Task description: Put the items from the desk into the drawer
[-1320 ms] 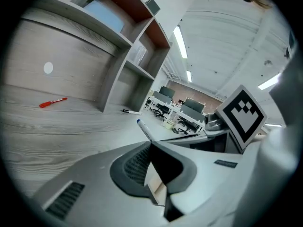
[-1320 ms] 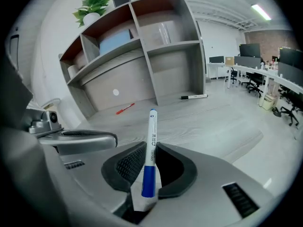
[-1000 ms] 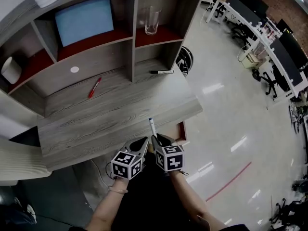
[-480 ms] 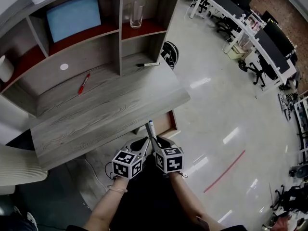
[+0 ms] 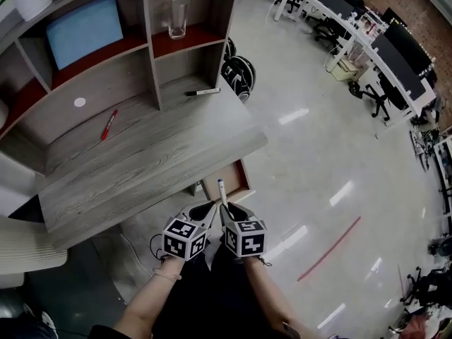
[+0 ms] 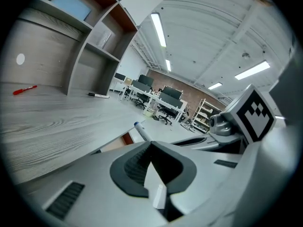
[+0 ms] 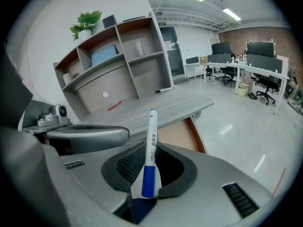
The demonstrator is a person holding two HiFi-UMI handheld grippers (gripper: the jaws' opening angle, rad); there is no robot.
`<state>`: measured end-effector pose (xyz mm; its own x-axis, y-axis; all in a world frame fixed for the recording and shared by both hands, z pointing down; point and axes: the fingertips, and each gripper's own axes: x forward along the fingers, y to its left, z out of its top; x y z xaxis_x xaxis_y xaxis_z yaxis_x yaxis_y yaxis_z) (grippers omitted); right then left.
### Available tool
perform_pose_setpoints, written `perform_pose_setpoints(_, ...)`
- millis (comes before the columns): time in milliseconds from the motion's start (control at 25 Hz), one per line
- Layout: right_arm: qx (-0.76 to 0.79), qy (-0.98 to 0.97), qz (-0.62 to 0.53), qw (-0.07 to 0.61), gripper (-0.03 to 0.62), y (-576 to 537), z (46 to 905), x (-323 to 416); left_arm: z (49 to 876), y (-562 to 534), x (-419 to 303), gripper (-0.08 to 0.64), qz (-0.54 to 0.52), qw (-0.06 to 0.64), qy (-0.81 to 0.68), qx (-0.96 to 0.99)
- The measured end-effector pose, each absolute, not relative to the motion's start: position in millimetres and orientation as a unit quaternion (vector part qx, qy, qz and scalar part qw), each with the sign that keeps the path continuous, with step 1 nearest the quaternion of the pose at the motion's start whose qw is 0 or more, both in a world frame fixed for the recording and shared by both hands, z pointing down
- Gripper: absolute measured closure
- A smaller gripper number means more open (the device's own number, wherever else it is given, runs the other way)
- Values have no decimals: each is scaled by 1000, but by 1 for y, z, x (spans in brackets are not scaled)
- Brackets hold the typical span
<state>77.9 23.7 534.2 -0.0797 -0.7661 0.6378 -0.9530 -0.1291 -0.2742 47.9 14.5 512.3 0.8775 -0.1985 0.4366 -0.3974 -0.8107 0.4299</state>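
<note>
My right gripper [image 5: 227, 206] is shut on a white marker with a blue cap [image 7: 152, 129], which stands upright between the pads. Its tip points toward the open wooden drawer [image 5: 230, 180] under the desk's right end. My left gripper [image 5: 210, 208] sits close beside the right one, shut with nothing in it [image 6: 150, 144]. On the grey desk [image 5: 141, 161] a red pen [image 5: 108, 124] lies at the back left. A black marker [image 5: 202, 91] lies at the back right, under the shelf unit. Both grippers hover in front of the desk, above the floor.
The shelf unit [image 5: 148, 44] behind the desk holds a glass [image 5: 176, 20], a blue-screened tablet [image 5: 85, 30] and a white pot. A white chair back [image 5: 28, 242] stands at the left. Office desks and chairs [image 5: 374, 55] fill the far right across the glossy floor.
The desk has slid left and up in the head view, and more of the open drawer shows. Both grippers stay together, the right still holding the marker.
</note>
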Motion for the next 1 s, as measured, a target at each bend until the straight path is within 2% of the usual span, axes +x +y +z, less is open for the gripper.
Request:
perform_pose_setpoints(480, 628, -666, 380, 136, 515, 32, 555, 140, 524, 30, 107, 561, 225, 256, -190, 921)
perform_pose_setpoints(1000, 545, -701, 425, 177, 515, 10, 625, 146, 585, 5, 105, 561, 229, 308, -295, 875)
